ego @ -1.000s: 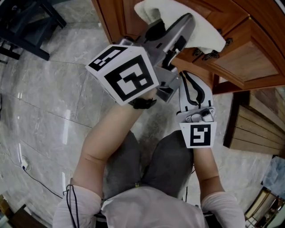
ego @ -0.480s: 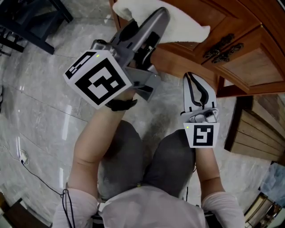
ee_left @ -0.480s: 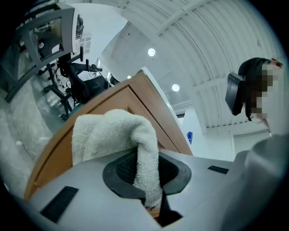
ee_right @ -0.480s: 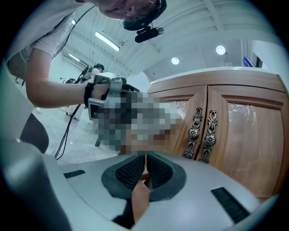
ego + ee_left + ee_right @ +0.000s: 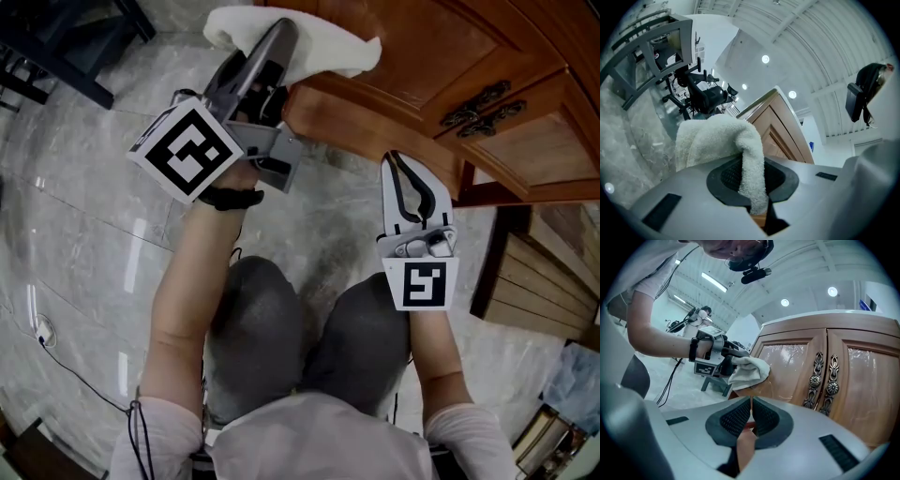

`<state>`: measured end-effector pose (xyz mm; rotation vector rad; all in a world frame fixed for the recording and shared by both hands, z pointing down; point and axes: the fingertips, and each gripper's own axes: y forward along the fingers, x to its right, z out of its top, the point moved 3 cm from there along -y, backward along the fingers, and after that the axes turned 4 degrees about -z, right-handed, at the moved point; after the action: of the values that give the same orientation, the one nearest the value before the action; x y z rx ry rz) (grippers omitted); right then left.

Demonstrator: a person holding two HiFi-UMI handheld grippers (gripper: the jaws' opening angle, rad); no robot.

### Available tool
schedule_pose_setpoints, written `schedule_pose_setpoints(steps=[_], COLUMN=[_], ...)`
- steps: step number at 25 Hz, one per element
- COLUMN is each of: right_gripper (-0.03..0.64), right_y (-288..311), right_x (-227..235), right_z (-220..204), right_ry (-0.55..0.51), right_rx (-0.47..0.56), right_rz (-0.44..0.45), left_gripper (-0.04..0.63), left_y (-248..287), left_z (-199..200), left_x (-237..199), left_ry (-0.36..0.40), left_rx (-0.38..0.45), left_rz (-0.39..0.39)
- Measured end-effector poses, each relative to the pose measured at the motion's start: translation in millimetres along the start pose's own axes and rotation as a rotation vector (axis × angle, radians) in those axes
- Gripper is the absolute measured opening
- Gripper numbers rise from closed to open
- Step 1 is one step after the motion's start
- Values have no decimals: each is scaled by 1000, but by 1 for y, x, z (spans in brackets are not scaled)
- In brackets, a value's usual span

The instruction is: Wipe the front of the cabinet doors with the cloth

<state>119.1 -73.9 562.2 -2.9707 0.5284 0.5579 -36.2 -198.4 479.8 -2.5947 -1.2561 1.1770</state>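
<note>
In the head view, the left gripper [image 5: 277,37] is held up at the top of the picture, clenched on a white cloth [image 5: 323,45]. The cloth is pressed against the front of the wooden cabinet door [image 5: 412,56], near the door's left edge. Two ornate dark handles [image 5: 483,101] are seen further right, where the two doors meet. The right gripper [image 5: 397,161] is held lower, near the cabinet's base and apart from the cloth, with its jaws drawn together. Grey-clad knees [image 5: 309,328] are seen below both grippers, over a pale marble floor [image 5: 84,197]. A dark piece of furniture [image 5: 56,42] stands at the upper left.

In the left gripper view, a fold of the cloth [image 5: 715,138] is seen pinched between the dark pads, and the rest is bunched up above the jaws. The cabinet door [image 5: 785,129] rises just behind the cloth. Dark equipment [image 5: 701,96] stands well behind, to the left.

In the right gripper view, the jaws of the right gripper [image 5: 751,414] are seen closed, pad against pad, with nothing held between them. Beyond them, the left gripper [image 5: 723,355] is seen at the end of a bare forearm [image 5: 661,341], and the cloth [image 5: 749,370] lies against the left door [image 5: 787,364], at its left side. The pair of handles [image 5: 822,380] stands upright to the right of the cloth, well apart from it.
</note>
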Motion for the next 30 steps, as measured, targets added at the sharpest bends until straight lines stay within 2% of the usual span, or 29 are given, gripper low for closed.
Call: schedule_pose_setpoints(steps=[7, 10, 14, 18, 24, 30], right_gripper=[41, 41, 41, 41, 41, 41], right_y=[-2, -7, -16, -20, -30, -38], right_x=[-2, 6, 17, 23, 37, 47], right_z=[9, 2, -6, -6, -5, -13], right_ry=[-30, -27, -26, -27, -21, -32], right_rx=[-20, -29, -25, -26, -29, -47], right_rz=[-20, -32, -38, -48, -79, -96], left_gripper=[58, 58, 58, 58, 58, 58], left_y=[1, 13, 29, 37, 48, 61], left_z=[-3, -25, -57, -74, -94, -123], left_x=[-1, 7, 24, 33, 49, 67], left_ry=[-36, -58, -46, -73, -62, -88], left_rx=[-12, -53, -121, -159, -197, -258], left_rz=[-20, -49, -79, -97, -134, -190])
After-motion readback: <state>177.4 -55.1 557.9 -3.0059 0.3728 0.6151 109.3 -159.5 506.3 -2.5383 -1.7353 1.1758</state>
